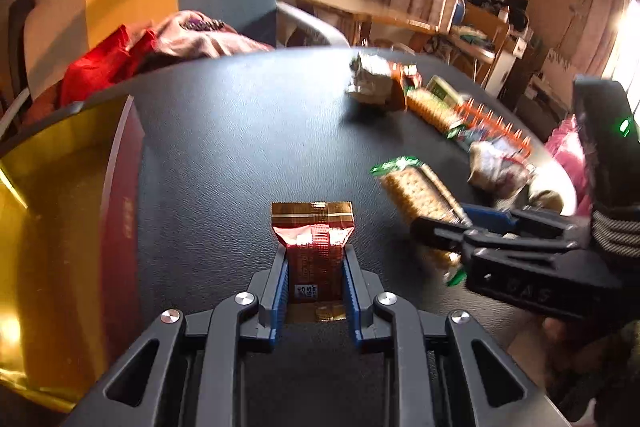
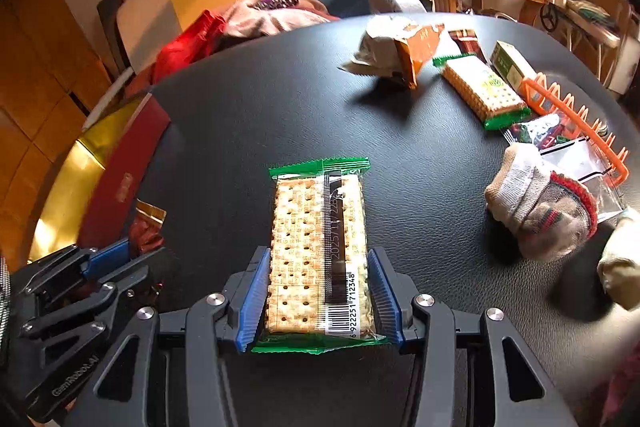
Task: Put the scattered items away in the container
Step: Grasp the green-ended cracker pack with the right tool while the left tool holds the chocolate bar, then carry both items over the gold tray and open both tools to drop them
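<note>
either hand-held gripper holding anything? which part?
Left hand-held gripper: red-and-gold snack packet, pinched across its near half. Right hand-held gripper: green-edged cracker pack, gripped by its long sides near the barcode end.

On the cracker packet (image 2: 320, 259), a barcode numbered 6 922251 712348 is printed, with 20251122 partly legible. "GemRobot.AI" is marked on the left gripper (image 2: 100, 263).
</note>
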The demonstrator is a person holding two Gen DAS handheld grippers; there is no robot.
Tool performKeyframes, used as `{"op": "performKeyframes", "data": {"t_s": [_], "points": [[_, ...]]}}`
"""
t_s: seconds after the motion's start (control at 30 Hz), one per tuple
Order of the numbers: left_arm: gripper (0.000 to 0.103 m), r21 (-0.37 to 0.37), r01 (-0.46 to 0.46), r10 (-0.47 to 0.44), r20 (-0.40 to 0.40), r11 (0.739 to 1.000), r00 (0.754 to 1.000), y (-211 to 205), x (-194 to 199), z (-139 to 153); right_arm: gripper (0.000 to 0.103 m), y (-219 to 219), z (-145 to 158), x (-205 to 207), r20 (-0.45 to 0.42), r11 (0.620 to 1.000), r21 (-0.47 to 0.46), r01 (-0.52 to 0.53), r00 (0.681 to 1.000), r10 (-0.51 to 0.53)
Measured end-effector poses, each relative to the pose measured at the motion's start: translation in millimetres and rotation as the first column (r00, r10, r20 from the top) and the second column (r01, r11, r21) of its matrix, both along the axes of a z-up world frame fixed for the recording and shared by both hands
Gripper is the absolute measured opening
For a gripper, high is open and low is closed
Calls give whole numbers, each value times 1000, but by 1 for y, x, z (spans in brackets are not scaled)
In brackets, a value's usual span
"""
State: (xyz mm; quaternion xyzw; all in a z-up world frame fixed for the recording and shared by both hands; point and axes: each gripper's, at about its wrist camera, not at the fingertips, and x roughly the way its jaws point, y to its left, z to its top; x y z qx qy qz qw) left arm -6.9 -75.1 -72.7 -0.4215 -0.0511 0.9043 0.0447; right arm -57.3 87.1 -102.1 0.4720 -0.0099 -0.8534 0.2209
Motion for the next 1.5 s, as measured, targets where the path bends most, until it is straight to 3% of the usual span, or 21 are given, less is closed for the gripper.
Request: {"op": "performKeyframes", "data": {"t_s": [0.27, 0.6, 0.87, 1.23, 1.5], "points": [[24, -16, -130, 129, -80, 991, 988, -49, 35, 38, 50, -47, 37, 25, -86, 994, -60, -95, 992, 90], [24, -20, -351, 349, -83, 936, 934, -140, 67, 39, 50, -150, 69, 49, -146, 946, -112, -303, 947, 286], [24, -48, -454, 451, -64, 890, 890, -185, 75, 29, 50, -204, 61, 54, -122, 921, -110, -375, 924, 362], [24, -109, -511, 511, -28, 853, 859, -221, 79, 10, 50, -263, 39, 56, -69, 895, -85, -438, 899, 433], [25, -99, -545, 548, 5, 833, 837, -234, 81, -3, 50, -271, 27, 56, -44, 899, -55, -434, 901, 432]]}}
